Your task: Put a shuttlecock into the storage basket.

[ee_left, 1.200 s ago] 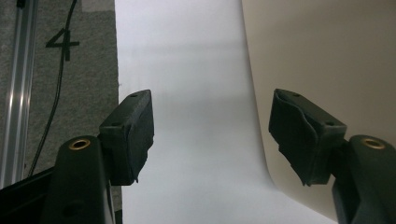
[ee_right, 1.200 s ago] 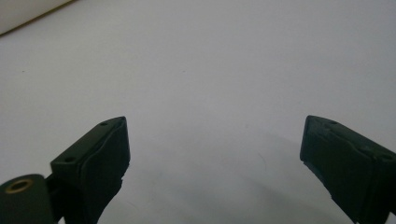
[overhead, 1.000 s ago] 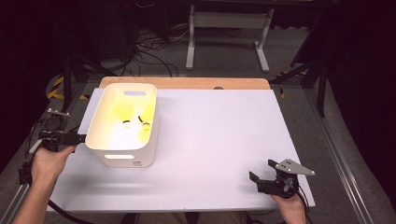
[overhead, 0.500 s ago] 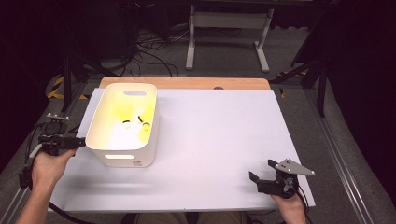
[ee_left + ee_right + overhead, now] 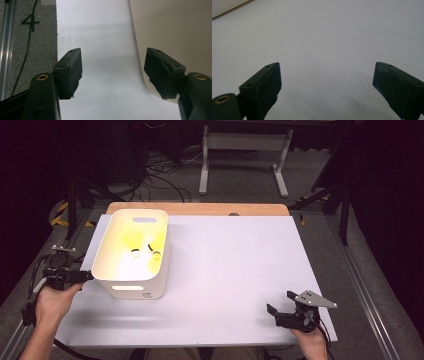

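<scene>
Left gripper [image 5: 80,275] jaws spread, nothing between them; white bin [image 5: 134,255] stands just beside its right fingertip [image 5: 162,72], contact unclear. Right gripper [image 5: 281,306] jaws released wide over bare white table [image 5: 240,270], bin well apart.

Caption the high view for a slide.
Left tool open beside a white bin holding yellow items; right tool open over the bare white table.

White plastic bin [image 5: 131,270], upright, open-topped, handle slots; on table's left, yellow items inside.
</scene>
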